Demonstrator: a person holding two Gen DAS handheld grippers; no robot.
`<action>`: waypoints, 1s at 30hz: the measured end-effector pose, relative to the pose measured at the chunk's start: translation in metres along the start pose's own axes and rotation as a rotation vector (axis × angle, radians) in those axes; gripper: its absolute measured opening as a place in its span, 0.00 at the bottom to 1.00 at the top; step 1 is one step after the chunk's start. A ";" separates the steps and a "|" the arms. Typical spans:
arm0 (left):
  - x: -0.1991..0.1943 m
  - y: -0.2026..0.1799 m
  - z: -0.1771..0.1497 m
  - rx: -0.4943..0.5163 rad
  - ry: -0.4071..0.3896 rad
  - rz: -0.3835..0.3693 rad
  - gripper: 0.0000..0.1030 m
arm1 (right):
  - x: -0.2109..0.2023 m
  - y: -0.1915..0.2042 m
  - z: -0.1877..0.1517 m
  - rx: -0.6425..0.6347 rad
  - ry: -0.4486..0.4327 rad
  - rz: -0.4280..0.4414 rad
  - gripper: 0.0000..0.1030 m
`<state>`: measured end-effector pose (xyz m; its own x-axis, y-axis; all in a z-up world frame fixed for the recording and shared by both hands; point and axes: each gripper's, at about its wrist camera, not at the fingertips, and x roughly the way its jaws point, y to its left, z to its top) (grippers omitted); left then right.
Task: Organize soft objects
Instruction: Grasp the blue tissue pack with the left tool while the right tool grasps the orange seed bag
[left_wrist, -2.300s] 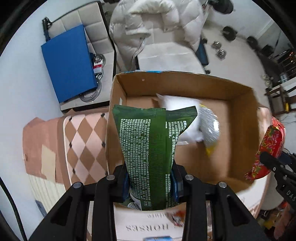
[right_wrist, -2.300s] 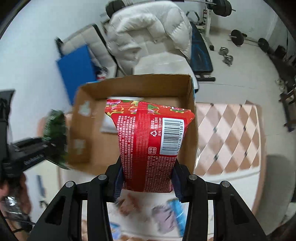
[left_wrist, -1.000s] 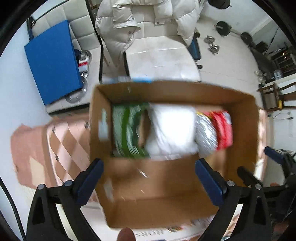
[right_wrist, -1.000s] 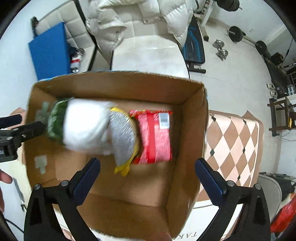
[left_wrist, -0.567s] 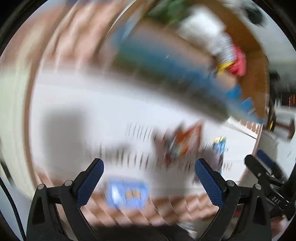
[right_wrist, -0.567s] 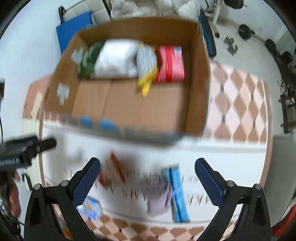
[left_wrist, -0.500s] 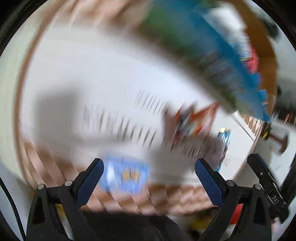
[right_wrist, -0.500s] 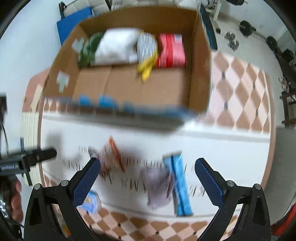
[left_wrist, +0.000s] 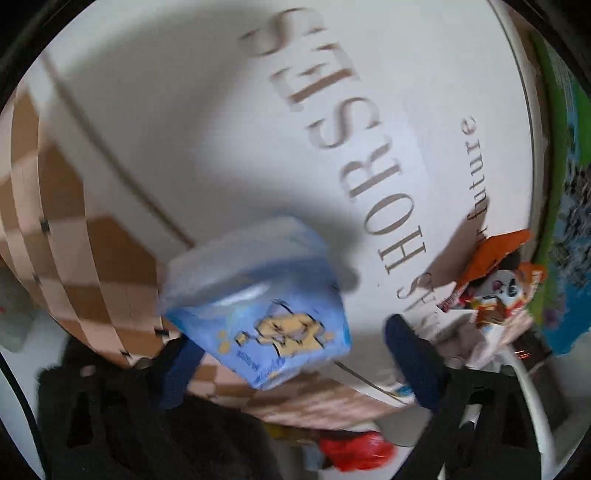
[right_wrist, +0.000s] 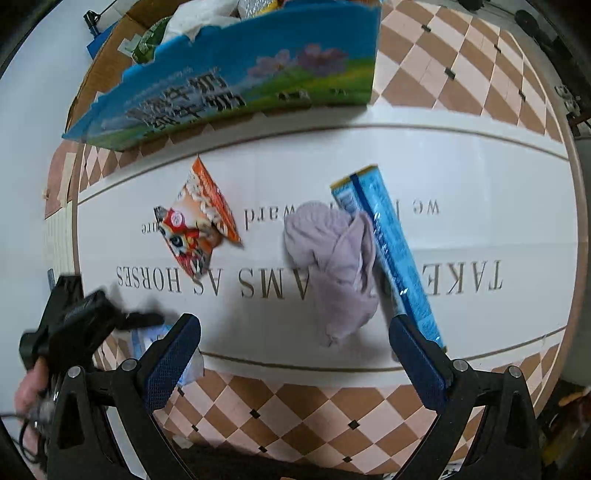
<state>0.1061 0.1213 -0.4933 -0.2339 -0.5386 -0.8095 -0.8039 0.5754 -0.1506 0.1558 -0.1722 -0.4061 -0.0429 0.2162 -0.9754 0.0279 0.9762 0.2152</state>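
Now blue tissue pack (left_wrist: 258, 306) between left tool (left_wrist: 291, 358)'s just-closing, not yet gripping pads; right tool (right_wrist: 291, 362) wide open, empty.

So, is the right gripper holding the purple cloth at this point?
No. The right gripper stands open above the purple cloth, which lies loose on the table.

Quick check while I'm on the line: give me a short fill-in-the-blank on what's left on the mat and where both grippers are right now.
1. The left gripper has its open jaws around a light ____ pack.
2. Between the open jaws of the right gripper lies a crumpled ____ cloth.
3. The long blue packet lies right ____ that cloth.
4. The orange snack bag lies ____ the cardboard box, on the mat.

Missing words: blue; purple; beside; outside
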 end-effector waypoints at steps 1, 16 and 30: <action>0.000 -0.007 0.000 0.028 -0.008 0.023 0.79 | -0.001 0.001 0.000 0.000 -0.003 0.004 1.00; -0.014 -0.072 -0.002 0.588 -0.297 0.523 0.69 | 0.058 0.028 0.062 0.383 0.175 0.287 1.00; -0.017 -0.049 0.010 0.564 -0.270 0.443 0.69 | 0.091 0.090 0.072 -0.115 0.323 -0.047 0.51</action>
<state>0.1549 0.1085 -0.4780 -0.2694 -0.0568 -0.9613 -0.2484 0.9686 0.0124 0.2264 -0.0664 -0.4787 -0.3556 0.1473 -0.9230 -0.0935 0.9769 0.1919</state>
